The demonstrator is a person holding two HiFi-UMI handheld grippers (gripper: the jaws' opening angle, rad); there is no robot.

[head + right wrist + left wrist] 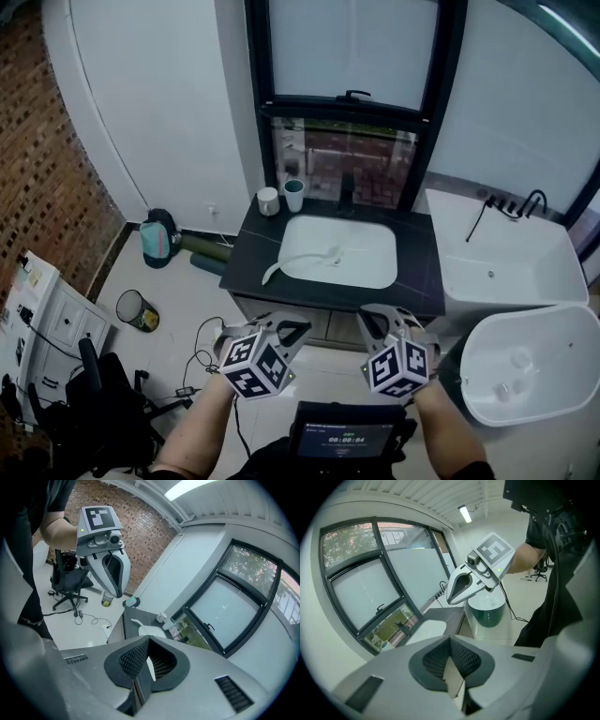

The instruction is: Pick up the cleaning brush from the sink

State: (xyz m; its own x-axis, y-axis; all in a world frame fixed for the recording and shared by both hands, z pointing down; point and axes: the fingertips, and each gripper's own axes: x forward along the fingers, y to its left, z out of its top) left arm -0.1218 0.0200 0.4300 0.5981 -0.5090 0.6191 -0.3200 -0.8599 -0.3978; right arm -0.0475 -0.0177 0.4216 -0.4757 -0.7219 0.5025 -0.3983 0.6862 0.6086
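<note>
Overhead first, from the head view: the cleaning brush [298, 263] lies in the white sink [370, 272], in the basin's left half. Its long axis runs from 8 o'clock, where one end overhangs the basin rim onto the dark counter [422, 267], toward 2 o'clock and the middle of the basin. It is white, thin and slightly curved; which end carries the bristles cannot be made out. Two cups [280, 198] stand at 11 o'clock from the basin. The left gripper [289, 330] and right gripper [375, 324] hover side by side at 6 o'clock from the sink, well apart from the brush, touching nothing.

Seen from the left gripper view, the left gripper [452, 665] has its jaws pressed together with nothing between them. The right gripper [464, 585] shows at 12 o'clock; the brush is not discernible.

Seen from the right gripper view, the right gripper [143, 667] is likewise closed and empty. The brush [136, 622] appears as a pale sliver over the sink [152, 632] rim, just above the jaws; the left gripper [112, 576] hangs at 11 o'clock.
</note>
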